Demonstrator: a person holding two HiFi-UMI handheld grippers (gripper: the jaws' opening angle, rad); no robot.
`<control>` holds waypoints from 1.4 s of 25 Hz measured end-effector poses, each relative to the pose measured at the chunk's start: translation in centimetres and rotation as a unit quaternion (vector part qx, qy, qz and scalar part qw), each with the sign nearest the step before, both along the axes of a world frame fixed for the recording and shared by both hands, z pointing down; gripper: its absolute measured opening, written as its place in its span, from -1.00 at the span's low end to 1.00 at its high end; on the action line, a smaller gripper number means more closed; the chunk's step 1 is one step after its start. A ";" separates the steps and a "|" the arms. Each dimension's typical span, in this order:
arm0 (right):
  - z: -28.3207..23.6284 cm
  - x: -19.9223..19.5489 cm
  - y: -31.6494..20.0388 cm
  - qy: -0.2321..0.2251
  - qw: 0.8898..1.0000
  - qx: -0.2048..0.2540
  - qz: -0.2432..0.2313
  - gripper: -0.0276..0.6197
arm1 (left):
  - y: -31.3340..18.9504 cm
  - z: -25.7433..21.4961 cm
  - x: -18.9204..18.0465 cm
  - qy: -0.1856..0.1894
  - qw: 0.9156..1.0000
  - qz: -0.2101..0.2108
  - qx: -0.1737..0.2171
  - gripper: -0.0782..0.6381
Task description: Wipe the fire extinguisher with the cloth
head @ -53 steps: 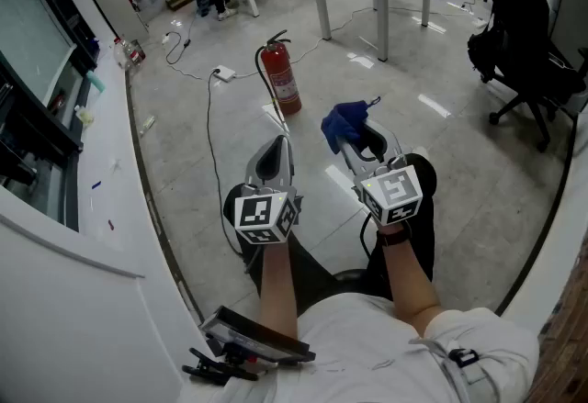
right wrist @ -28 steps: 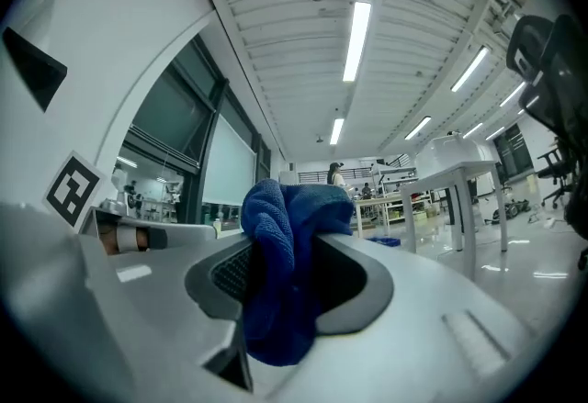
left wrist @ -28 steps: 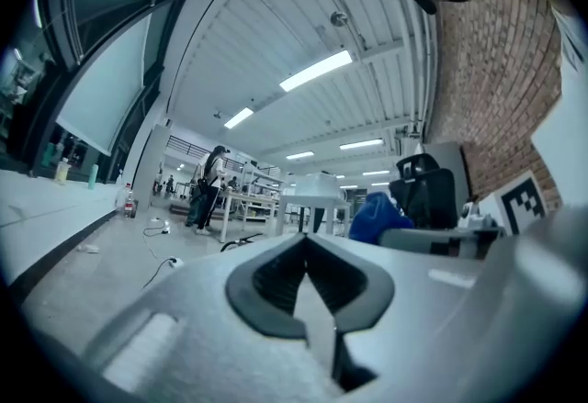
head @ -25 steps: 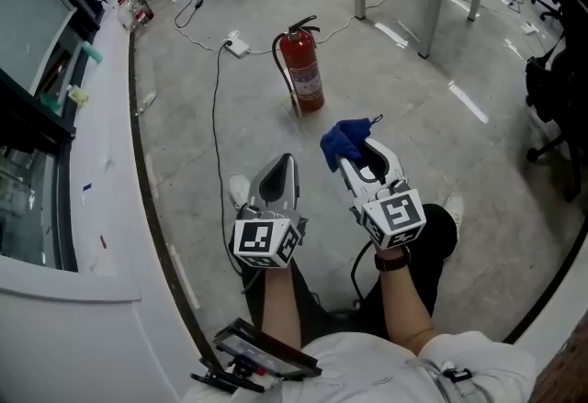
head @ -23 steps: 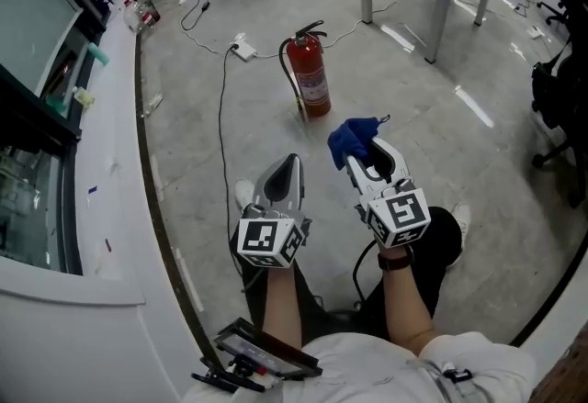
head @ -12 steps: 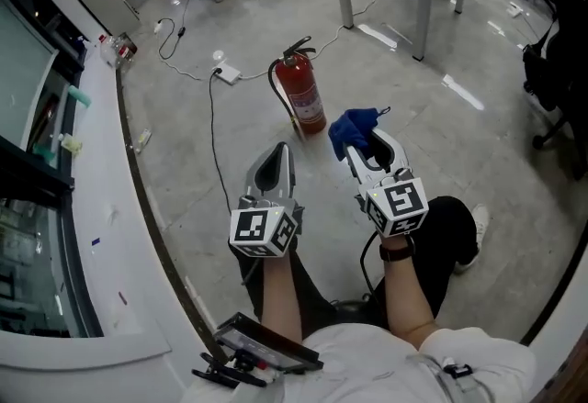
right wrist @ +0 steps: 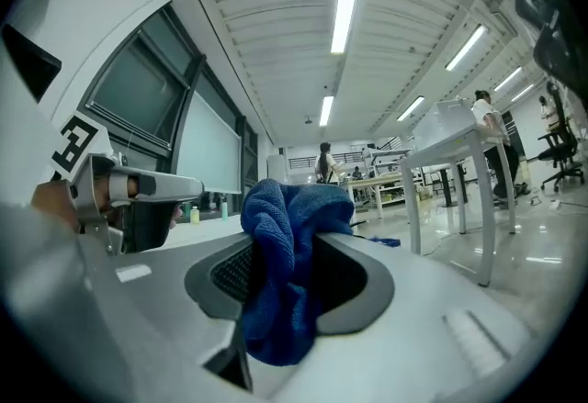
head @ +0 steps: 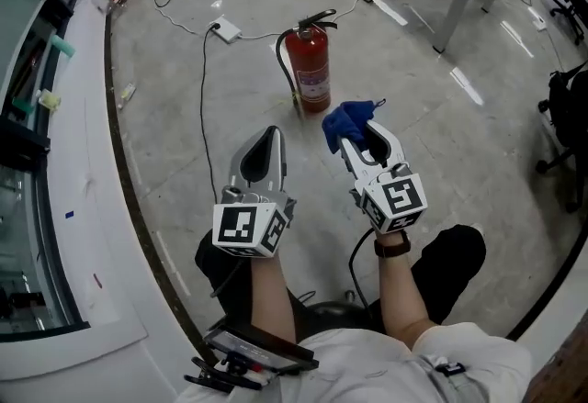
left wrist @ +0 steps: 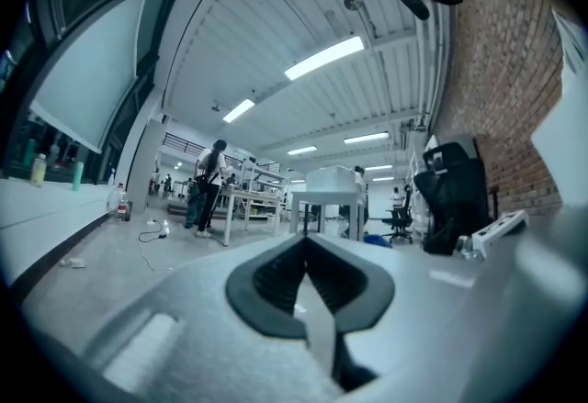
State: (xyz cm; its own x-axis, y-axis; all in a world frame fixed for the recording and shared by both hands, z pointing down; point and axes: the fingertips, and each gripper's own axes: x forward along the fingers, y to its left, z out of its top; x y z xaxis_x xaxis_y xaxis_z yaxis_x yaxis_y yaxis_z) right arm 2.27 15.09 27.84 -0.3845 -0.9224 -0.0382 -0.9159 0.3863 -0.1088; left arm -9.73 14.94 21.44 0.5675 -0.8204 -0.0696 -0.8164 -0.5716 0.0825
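Presently the right gripper (head: 356,137) clamps its jaws on the blue cloth (head: 345,119); the left gripper (head: 268,133) has its jaws together, empty. The fire extinguisher (head: 310,69) stands upright on the floor just ahead. Advise pressing the cloth flat to the cylinder without tipping it.

Red fire extinguisher (head: 311,71), blue cloth (head: 345,120), grey floor (head: 175,80); black-and-white square markers on left tool (head: 272,131) and right tool (head: 365,142).

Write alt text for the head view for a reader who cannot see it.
Seen from above, a person's right gripper clamps a blue cloth, held short of a red fire extinguisher standing upright on the grey floor. The left gripper, beside it, is shut and empty.
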 end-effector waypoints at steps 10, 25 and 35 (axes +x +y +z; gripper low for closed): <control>-2.6 1.7 -3.9 0.047 0.999 0.018 -0.006 -0.44 | -4.7 0.3 0.1 0.007 1.000 -0.027 0.011 -0.79; 3.4 -4.3 -23.5 0.269 0.963 -0.020 -0.009 -0.44 | -18.3 -0.3 -1.2 0.001 0.999 -0.023 0.048 -0.79; 13.6 -9.4 -32.0 0.488 0.872 -0.029 0.040 -0.47 | -25.1 1.2 -6.0 0.034 0.998 -0.043 0.024 -0.79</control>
